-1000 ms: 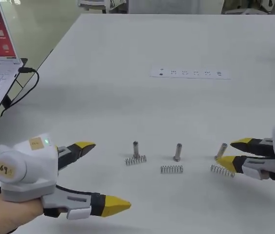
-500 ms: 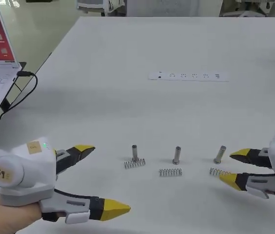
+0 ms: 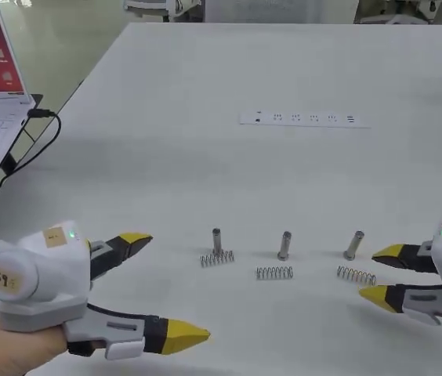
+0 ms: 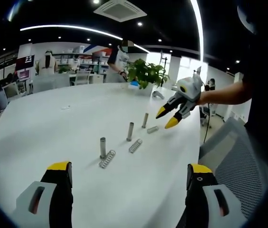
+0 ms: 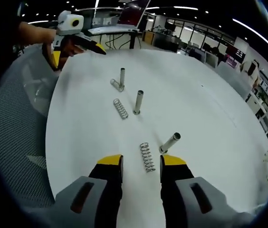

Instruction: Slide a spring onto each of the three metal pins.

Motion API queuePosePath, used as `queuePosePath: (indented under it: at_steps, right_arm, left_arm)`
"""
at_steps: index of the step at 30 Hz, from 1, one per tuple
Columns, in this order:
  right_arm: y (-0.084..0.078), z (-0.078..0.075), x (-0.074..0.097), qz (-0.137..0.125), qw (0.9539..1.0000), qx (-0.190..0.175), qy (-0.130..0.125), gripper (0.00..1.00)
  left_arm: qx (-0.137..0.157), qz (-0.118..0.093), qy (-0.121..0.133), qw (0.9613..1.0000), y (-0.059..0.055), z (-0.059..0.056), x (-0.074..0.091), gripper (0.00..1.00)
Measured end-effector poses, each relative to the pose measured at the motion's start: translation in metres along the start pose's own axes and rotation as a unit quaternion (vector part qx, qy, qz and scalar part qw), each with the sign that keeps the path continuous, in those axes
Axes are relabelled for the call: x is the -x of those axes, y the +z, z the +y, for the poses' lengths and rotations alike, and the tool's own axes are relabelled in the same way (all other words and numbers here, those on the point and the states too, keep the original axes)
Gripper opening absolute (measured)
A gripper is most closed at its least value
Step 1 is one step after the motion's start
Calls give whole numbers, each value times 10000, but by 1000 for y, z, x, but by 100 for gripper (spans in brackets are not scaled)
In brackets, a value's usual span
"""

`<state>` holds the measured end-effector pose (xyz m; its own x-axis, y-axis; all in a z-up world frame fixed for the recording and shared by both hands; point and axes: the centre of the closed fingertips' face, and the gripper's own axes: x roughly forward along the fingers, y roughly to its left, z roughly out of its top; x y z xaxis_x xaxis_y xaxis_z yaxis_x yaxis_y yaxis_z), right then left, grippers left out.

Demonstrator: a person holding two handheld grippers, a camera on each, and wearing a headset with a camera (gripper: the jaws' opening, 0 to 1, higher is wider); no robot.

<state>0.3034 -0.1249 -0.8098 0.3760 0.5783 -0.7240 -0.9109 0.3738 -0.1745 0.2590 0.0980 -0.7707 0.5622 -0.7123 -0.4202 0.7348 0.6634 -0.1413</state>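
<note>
Lying loose, the small coiled steel spring (image 5: pixel 146 156) looks light and squashy; the right gripper (image 3: pixel 378 273), jaws spread, should pinch its middle gently.

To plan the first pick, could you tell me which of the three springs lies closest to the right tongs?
The rightmost spring in the head view, lying before the tips of the right tongs; the middle spring and left spring lie farther off.

Three pins (image 3: pixel 285 245) stand, seemingly upright, a spring (image 3: pixel 274 272) beside each.
</note>
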Motion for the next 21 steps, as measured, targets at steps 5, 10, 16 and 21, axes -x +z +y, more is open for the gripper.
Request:
queuePosePath:
  at_steps: [5,10,16,21]
  right_arm:
    - [-6,-2,-3,74,9999,27,85,28]
    - [-7,0,-5,153,9997,47,167,27]
    - [-6,-1,-10,268,9993,140,240,25]
    - [-9,-4,-16,399,9985,151,331,21]
  left_arm:
    - [0,12,2,10000,-1,-1,0,98]
    - [-9,34,4,10000,-2,-1,1,98]
    - [-1,25,11,10000,-3,-1,2,98]
    - [4,40,10,10000,-5,-2,2,98]
